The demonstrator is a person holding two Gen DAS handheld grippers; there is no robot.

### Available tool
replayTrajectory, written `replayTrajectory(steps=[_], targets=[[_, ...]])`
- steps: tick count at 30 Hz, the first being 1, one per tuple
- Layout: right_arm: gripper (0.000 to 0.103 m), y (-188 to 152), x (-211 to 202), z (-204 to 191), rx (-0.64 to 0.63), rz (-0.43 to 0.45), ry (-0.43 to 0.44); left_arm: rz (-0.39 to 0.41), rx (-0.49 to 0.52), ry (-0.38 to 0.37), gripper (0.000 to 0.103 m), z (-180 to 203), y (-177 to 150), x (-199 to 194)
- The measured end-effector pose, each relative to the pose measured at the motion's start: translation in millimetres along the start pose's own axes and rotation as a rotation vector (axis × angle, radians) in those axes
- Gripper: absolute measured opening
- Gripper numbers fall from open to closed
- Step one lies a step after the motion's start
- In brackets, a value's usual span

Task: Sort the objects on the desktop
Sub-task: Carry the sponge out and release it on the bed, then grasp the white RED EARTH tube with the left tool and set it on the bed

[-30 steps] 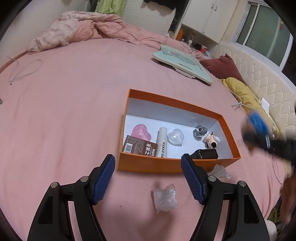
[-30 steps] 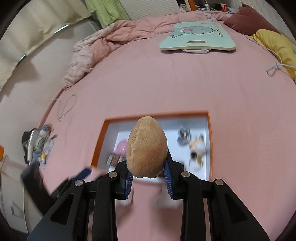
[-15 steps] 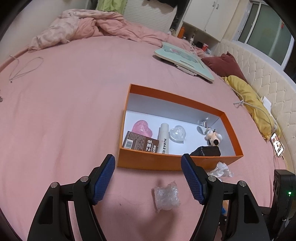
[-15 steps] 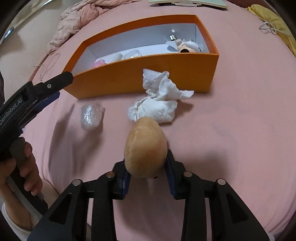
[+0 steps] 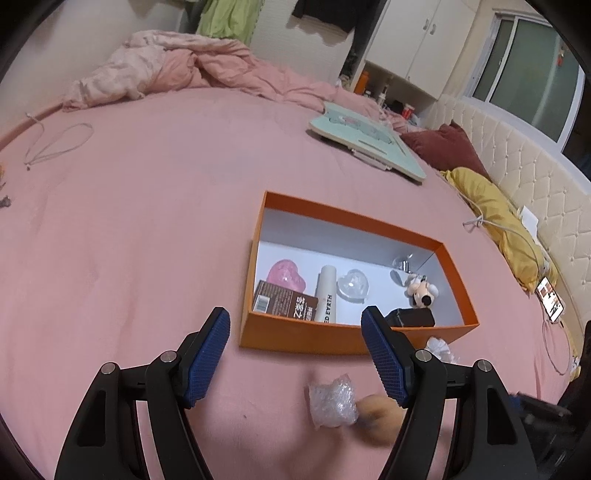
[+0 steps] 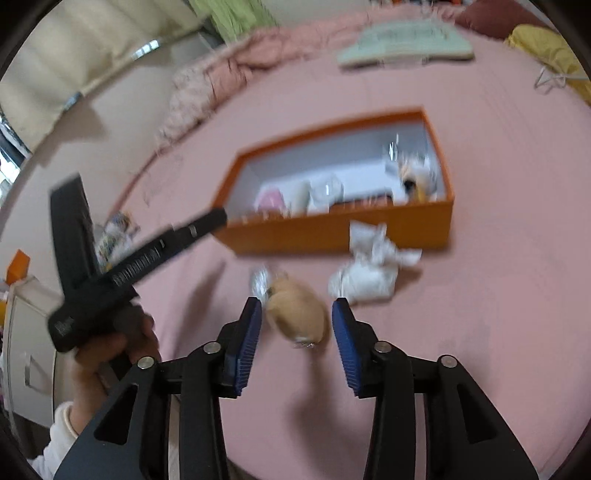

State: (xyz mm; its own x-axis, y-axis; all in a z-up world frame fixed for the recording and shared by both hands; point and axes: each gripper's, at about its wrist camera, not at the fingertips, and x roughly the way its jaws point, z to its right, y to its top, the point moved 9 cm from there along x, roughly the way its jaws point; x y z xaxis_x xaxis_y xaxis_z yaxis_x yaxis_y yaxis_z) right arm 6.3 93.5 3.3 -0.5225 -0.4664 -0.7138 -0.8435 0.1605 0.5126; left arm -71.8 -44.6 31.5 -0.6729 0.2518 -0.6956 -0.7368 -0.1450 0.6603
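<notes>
This is a bedroom in a home. The working surface is a wide bed covered with a pink sheet [image 5: 147, 221], and a crumpled pink duvet [image 5: 177, 70] is bunched at its far end. A cream tufted headboard [image 5: 524, 177] runs along one side, with a maroon pillow [image 5: 443, 147] and a yellow pillow [image 5: 491, 206] lying against it. White wardrobe doors [image 5: 424, 33] stand behind, clothes [image 5: 225, 18] hang beside them, and small bottles [image 5: 369, 86] sit on a shelf below. A window [image 5: 532, 62] opens over the headboard, and a charging cable [image 5: 495, 229] trails across the yellow pillow.
</notes>
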Motion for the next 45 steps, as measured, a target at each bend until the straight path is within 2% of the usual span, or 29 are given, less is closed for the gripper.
replayTrajectory(steps=[3,7,8,9,10,12,17,22,24,26,27,29,35,40,45], targets=[[0.042,19,0,5,0.074,0.081,-0.01,-0.011,0.024,-0.05,0.073,12,3,-2],[0.042,33,-2,31,0.202,0.112,-0.004,-0.079,0.121,-0.041,0.071,38,15,6],[0.042,35,-3,34,0.233,0.111,0.014,-0.12,0.145,-0.042,0.058,46,18,14],[0.042,36,-3,36,0.257,0.111,0.032,-0.178,0.169,-0.046,0.041,54,22,25],[0.042,36,-6,39,0.27,0.113,0.045,-0.229,0.183,-0.05,0.036,61,25,36],[0.042,35,-13,42,0.277,0.122,0.058,-0.313,0.199,-0.045,0.034,68,28,57],[0.043,38,-16,48,0.314,0.135,0.094,-0.447,0.232,0.05,0.034,63,30,104],[0.046,39,-23,52,0.361,0.153,0.136,-0.524,0.277,0.12,0.031,52,13,127],[0.046,38,-25,54,0.377,0.158,0.148,-0.554,0.289,0.124,0.031,51,4,134],[0.046,39,-26,55,0.386,0.162,0.156,-0.541,0.33,0.131,0.031,54,-1,136],[0.046,39,-26,55,0.386,0.163,0.159,-0.533,0.35,0.127,0.023,57,-1,136],[0.046,39,-25,54,0.385,0.159,0.161,-0.518,0.373,0.118,0.018,61,-2,135],[0.046,38,-21,53,0.377,0.145,0.152,-0.495,0.367,0.093,0.018,62,2,126],[0.046,36,-14,51,0.366,0.128,0.136,-0.389,0.33,0.042,0.018,71,27,91],[0.046,34,-8,49,0.342,0.107,0.108,-0.28,0.288,-0.05,0.018,83,53,37]])
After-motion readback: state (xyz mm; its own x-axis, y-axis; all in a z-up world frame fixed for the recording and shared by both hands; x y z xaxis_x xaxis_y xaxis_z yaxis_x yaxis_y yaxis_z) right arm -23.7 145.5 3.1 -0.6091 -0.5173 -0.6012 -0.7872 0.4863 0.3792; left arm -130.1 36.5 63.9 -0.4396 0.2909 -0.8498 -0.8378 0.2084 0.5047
